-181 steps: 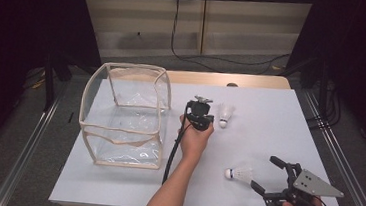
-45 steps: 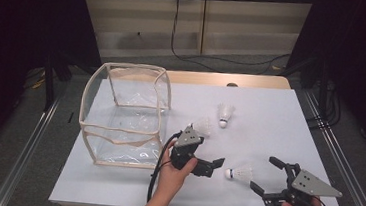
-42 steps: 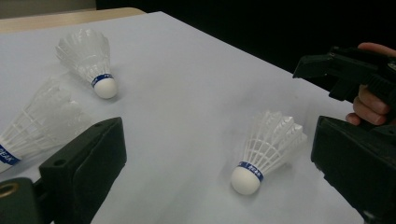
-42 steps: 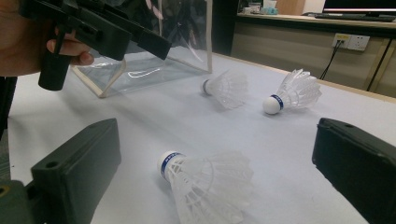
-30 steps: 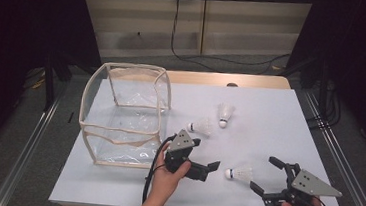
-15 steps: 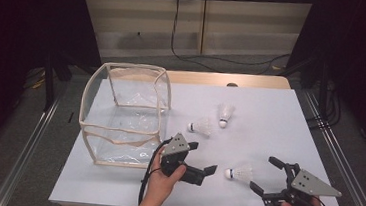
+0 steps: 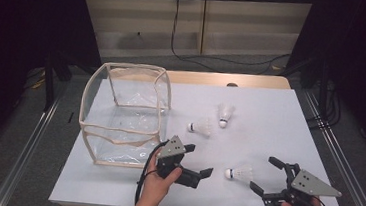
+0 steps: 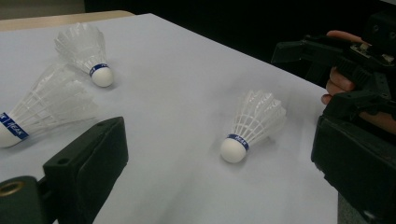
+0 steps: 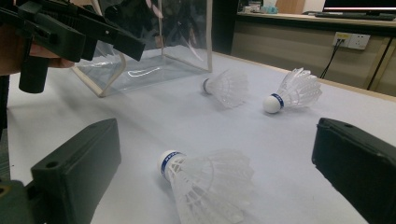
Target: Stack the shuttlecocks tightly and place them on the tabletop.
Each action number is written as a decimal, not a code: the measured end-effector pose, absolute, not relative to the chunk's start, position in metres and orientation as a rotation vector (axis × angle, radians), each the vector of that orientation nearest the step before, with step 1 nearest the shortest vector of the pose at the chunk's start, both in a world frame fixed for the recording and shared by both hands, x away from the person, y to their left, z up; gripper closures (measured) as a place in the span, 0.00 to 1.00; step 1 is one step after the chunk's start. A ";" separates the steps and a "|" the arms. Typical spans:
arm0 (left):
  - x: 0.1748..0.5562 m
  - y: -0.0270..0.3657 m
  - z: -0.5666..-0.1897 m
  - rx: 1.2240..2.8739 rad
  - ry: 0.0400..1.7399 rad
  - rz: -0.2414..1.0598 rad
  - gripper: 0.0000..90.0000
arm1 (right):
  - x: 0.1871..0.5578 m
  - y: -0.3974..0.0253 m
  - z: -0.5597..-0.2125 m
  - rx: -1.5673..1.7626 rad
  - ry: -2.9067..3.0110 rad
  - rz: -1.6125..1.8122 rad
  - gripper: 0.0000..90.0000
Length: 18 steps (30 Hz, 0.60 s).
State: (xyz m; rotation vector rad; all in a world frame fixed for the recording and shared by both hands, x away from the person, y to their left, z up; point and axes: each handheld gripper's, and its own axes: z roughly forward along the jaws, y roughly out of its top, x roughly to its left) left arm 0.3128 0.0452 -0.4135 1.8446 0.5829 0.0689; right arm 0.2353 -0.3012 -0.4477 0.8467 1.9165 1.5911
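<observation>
A clear bag stands at the tabletop's left. Beside it, the left gripper has its jaws apart, empty. The near shuttlecock lies between both grippers. The right gripper faces it, jaws apart.

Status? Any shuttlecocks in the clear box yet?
None in the box yet. All three shuttlecocks lie on the table: two mid-table, one near the front. Left gripper and right gripper flank the front one, both open and empty. All picks remain.
</observation>
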 end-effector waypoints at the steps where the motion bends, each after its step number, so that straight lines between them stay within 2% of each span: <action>1: 0.312 0.046 -0.414 1.844 0.580 0.070 0.05 | 0.235 -0.301 -0.448 0.846 1.917 1.591 0.01; 18: 0.308 0.067 -0.418 1.850 0.560 0.073 0.04 | 0.235 -0.301 -0.448 0.846 1.919 1.586 0.01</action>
